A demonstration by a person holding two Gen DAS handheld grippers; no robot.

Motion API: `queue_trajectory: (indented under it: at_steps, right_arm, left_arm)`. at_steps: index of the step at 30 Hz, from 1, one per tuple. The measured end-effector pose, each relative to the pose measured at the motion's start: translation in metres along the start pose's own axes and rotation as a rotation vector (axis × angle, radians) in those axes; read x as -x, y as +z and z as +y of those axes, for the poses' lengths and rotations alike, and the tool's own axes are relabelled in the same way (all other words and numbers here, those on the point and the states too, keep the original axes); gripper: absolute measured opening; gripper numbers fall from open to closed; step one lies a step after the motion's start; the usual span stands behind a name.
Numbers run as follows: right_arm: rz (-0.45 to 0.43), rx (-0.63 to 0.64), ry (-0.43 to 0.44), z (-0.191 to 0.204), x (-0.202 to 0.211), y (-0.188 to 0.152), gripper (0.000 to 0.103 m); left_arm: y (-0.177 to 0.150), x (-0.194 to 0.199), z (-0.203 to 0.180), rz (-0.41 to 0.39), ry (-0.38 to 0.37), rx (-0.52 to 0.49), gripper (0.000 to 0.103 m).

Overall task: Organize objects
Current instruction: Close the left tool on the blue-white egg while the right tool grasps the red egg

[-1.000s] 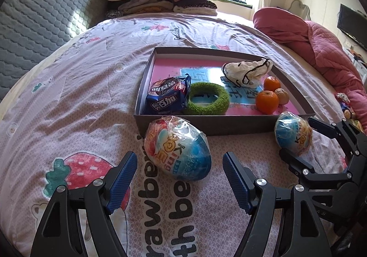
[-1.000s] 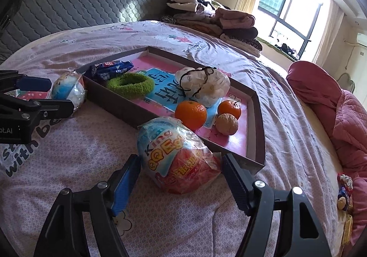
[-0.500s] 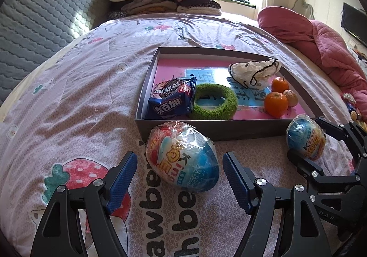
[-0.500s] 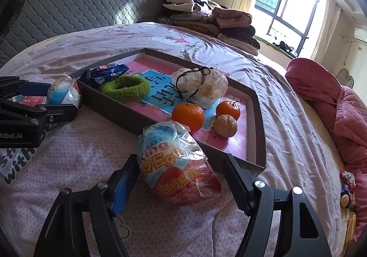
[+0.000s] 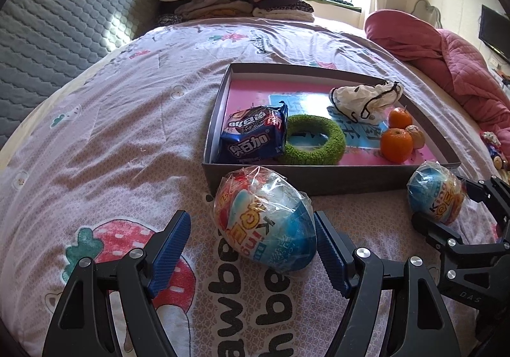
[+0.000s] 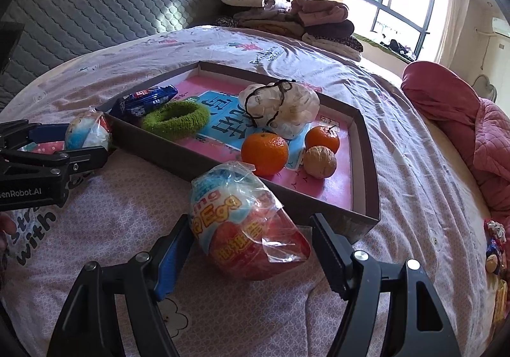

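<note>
My left claw (image 5: pixel 251 248) gapes around one crinkly-wrapped egg (image 5: pixel 266 218), long axis slanting right. My right claw (image 6: pixel 251 253), equally agape, brackets the other egg (image 6: pixel 245 224) beside the box (image 6: pixel 366 146).

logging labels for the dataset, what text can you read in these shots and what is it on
"奥百加": blue biscuit packet in the tray.
"Egg": wrapped toy egg between the right gripper jaws; further characters on its red half are blurred.
"enRobot.AI": left gripper body, seen from the right wrist, start cut off.
"DAS": right gripper body, seen from the left wrist.
"with": bedsheet; other words there are partly hidden.
Tray floor characters: partly covered, unreadable.
</note>
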State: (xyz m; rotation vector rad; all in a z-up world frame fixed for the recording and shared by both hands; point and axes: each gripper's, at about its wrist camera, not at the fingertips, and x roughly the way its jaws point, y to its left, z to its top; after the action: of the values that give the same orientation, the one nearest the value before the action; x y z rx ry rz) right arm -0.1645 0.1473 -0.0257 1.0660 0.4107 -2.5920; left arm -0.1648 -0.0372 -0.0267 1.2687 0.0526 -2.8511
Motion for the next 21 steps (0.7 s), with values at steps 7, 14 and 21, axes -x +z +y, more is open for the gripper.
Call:
queue_trajectory:
  at_steps: [7,14,21]
  right_arm:
    - [0.012,-0.032,0.038,-0.001,0.002,0.000,0.073]
    - [0.030,-0.070,0.052,-0.008,-0.002,-0.002,0.073]
    - [0.023,-0.088,0.077,-0.009,0.000,-0.002,0.073]
  left_arm:
    - [-0.002,0.001,0.009,-0.003,0.014,0.007,0.078]
    - [-0.003,0.001,0.010,-0.014,0.024,-0.004,0.078]
    - [-0.004,0.001,0.014,-0.011,0.029,0.005,0.078]
